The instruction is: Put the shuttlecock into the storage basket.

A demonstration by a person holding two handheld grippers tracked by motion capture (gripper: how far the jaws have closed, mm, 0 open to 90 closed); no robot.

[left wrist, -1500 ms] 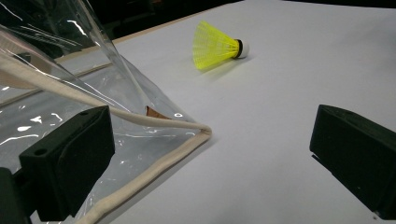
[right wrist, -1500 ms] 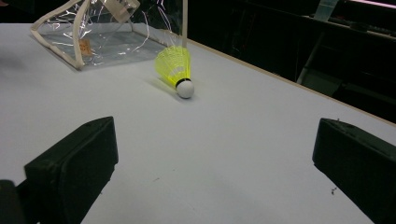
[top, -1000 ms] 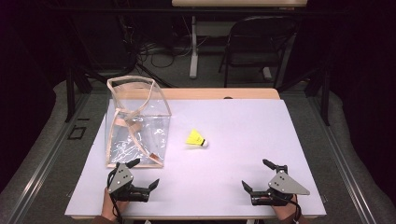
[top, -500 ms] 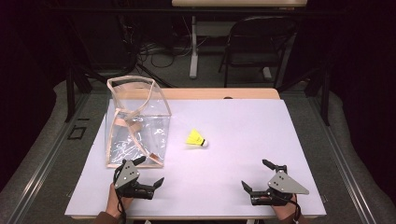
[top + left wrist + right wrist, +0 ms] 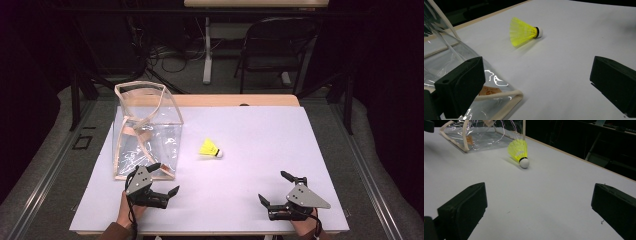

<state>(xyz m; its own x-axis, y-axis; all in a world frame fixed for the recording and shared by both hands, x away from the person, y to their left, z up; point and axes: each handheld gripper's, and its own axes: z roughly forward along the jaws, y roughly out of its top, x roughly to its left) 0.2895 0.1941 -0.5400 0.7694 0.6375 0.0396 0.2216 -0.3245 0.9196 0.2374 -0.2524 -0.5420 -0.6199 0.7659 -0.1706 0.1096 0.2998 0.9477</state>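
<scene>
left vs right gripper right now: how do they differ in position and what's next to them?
The left gripper sits near the table's front left, close beside the clear bag; the right gripper sits near the front right on bare table, with nothing beside it. In the left gripper view a bag corner lies by one jaw; in the right gripper view the jaws frame only table. Both are open, empty, and face the yellow shuttlecock lying on its side.

Light falls from above onto my white tabletop [image 5: 260, 150], bright against a dark, dim room. The clear bag [image 5: 145, 135] throws sharp white glare. The yellow shuttlecock [image 5: 524, 31] casts a soft shadow. My near jaws look blurred and black.
</scene>
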